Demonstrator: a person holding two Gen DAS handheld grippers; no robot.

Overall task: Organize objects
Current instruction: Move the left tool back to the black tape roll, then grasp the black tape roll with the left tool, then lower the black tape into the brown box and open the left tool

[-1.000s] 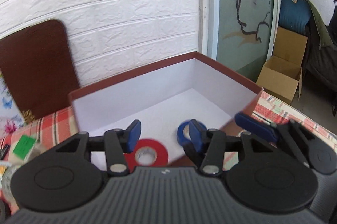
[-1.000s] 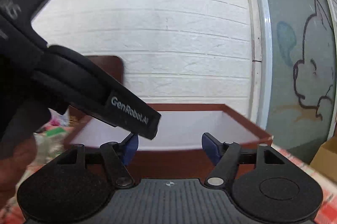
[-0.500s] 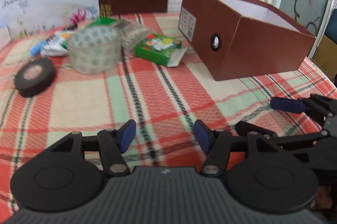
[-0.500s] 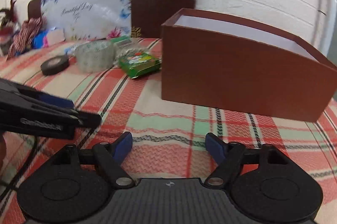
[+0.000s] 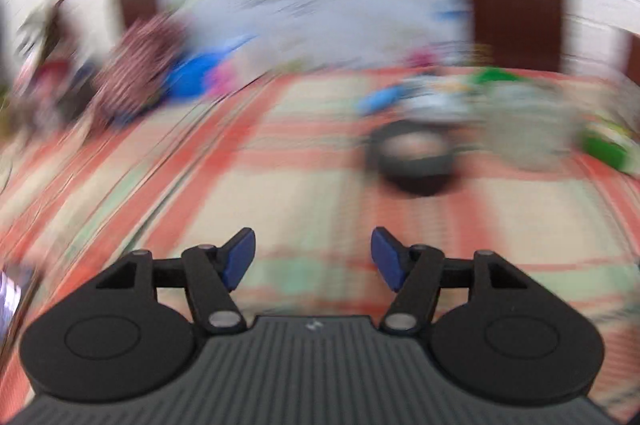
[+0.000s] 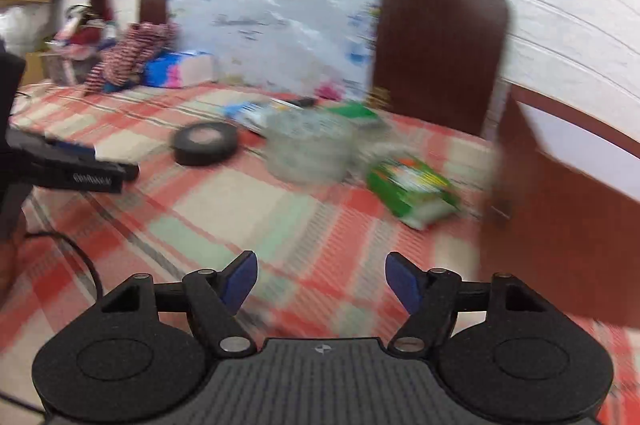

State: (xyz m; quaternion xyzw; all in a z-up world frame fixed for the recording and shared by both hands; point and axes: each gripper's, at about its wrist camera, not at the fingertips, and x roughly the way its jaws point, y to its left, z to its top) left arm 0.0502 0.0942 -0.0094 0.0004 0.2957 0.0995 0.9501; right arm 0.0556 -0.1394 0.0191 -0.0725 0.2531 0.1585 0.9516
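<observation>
My left gripper [image 5: 312, 239] hovers over the plaid tablecloth [image 5: 280, 201], its jaws opening with nothing between them. Ahead and to its right lies a black tape roll [image 5: 416, 161], blurred by motion. Beyond that roll are a clear tape roll [image 5: 528, 129] and a green packet [image 5: 608, 145]. My right gripper [image 6: 321, 261] stands open over the cloth, its jaws closing slightly on nothing. In the right wrist view the black tape roll [image 6: 205, 143], clear tape roll [image 6: 308, 149] and green packet [image 6: 412, 189] lie ahead. The brown box [image 6: 568, 209] stands at the right, and the left gripper [image 6: 80, 169] reaches in from the left.
Against the white brick wall lean a flowered plastic sheet [image 6: 276, 21] and a dark brown board [image 6: 436, 41]. A blue and pink pack [image 6: 176, 69] and striped cloth [image 6: 132, 53] sit at the far left. A black cable [image 6: 80, 257] trails across the cloth.
Both grippers swung left, away from the brown box toward the loose items. The left gripper's jaws widened with nothing in them. The red and blue tape rolls in the box are out of view.
</observation>
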